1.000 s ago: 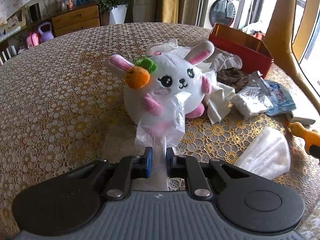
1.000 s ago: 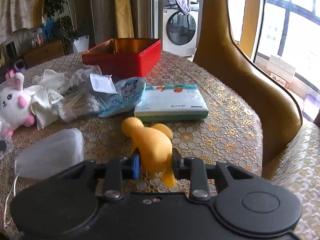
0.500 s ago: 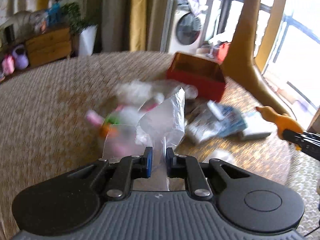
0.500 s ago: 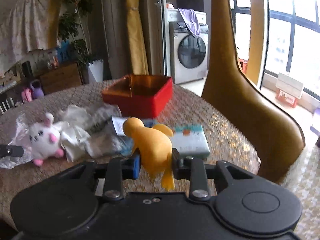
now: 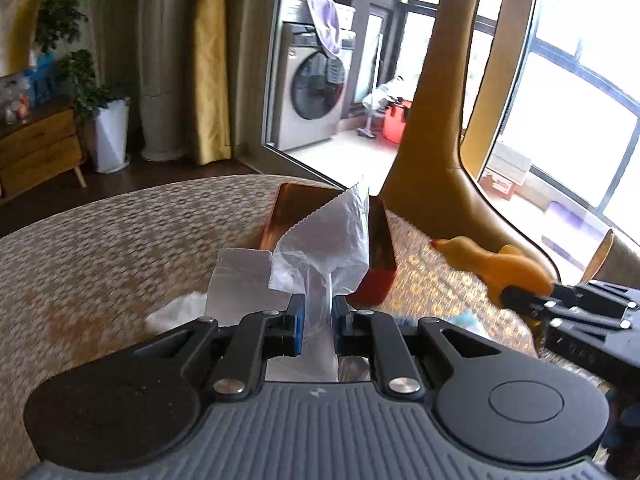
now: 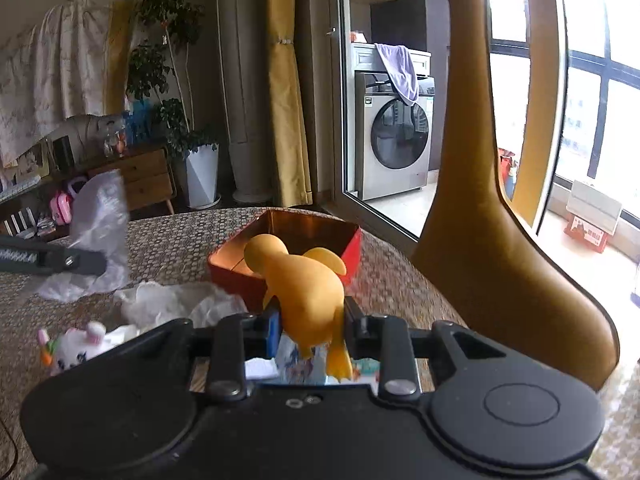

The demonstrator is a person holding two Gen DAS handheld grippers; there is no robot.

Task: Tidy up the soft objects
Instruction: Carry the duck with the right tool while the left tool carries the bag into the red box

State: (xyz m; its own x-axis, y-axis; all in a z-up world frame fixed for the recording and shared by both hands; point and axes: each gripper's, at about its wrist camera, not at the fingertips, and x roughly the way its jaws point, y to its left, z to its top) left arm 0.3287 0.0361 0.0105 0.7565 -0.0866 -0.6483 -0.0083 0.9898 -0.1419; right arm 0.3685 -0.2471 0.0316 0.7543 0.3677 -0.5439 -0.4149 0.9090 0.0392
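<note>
My left gripper [image 5: 316, 318] is shut on a clear plastic bag [image 5: 332, 248] and holds it in the air in front of the red box [image 5: 376, 268]. The bag also shows in the right wrist view [image 6: 98, 216], left of the box [image 6: 344, 252]. My right gripper [image 6: 310, 322] is shut on a soft yellow duck [image 6: 304, 288], held above the table just before the open box. The duck shows at the right of the left wrist view [image 5: 492, 266]. A white plush rabbit [image 6: 74, 346] lies on the table at lower left.
The round table [image 5: 100, 248] has a gold lace cloth. Crumpled white bags [image 6: 176, 304] lie beside the box, and packets [image 6: 296, 364] lie under the right gripper. A tan chair back [image 6: 500, 240] rises at the table's right. A washing machine stands behind.
Both grippers have risen and swung toward the red box, carrying the bag and the duck. The rabbit has dropped out of the left wrist view.
</note>
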